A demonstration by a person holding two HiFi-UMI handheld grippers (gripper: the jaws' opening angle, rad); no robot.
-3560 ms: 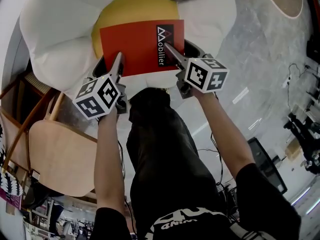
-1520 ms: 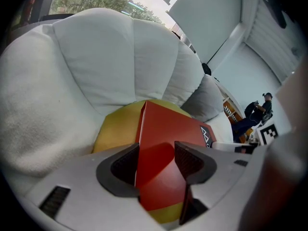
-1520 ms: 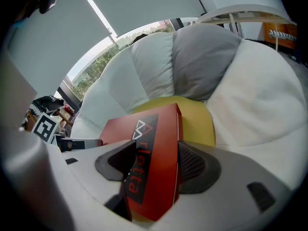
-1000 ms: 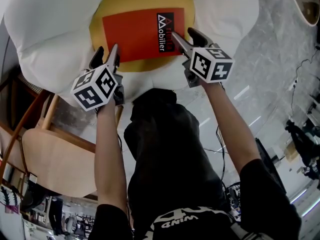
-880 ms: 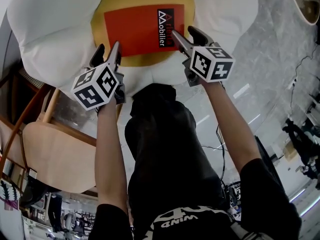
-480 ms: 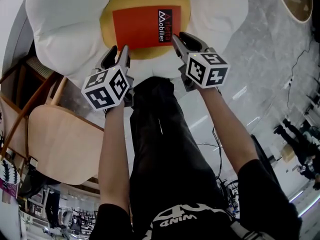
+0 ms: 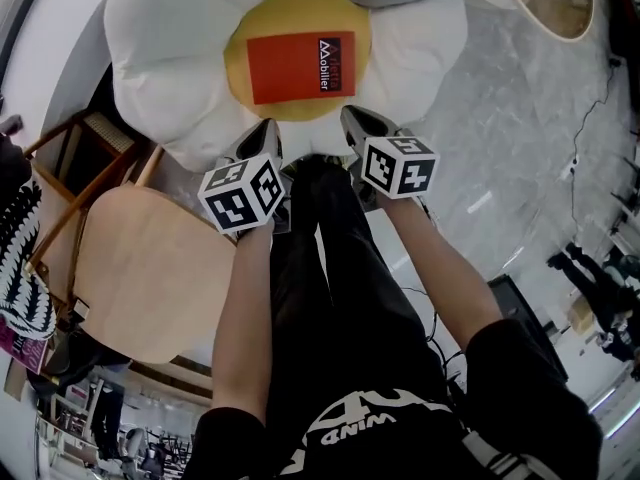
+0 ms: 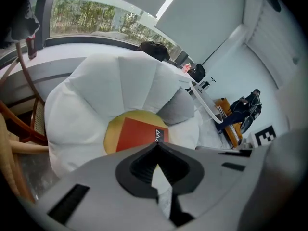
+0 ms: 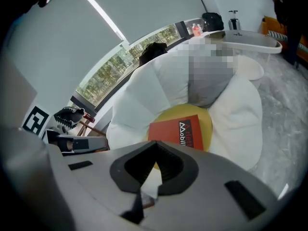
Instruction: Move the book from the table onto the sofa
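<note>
Book on sofa; both grippers empty, clear of it.

Book (image 7: 300,66) flat, cover up, on yellow centre (image 7: 300,8) of sofa (image 7: 170,58), white petals around. Left gripper (image 7: 268,131) and right gripper (image 7: 350,120): jaws just closed tip to tip, nothing between, poised over sofa's near edge, apart from book. Placement judged done; step in hand, withdrawal. Draw back along own line, away from cushion, without brushing petals or nudging book. Mind chair (image 7: 140,268) by left arm. Confirm book rests level, no corner overhanging yellow centre.
</note>
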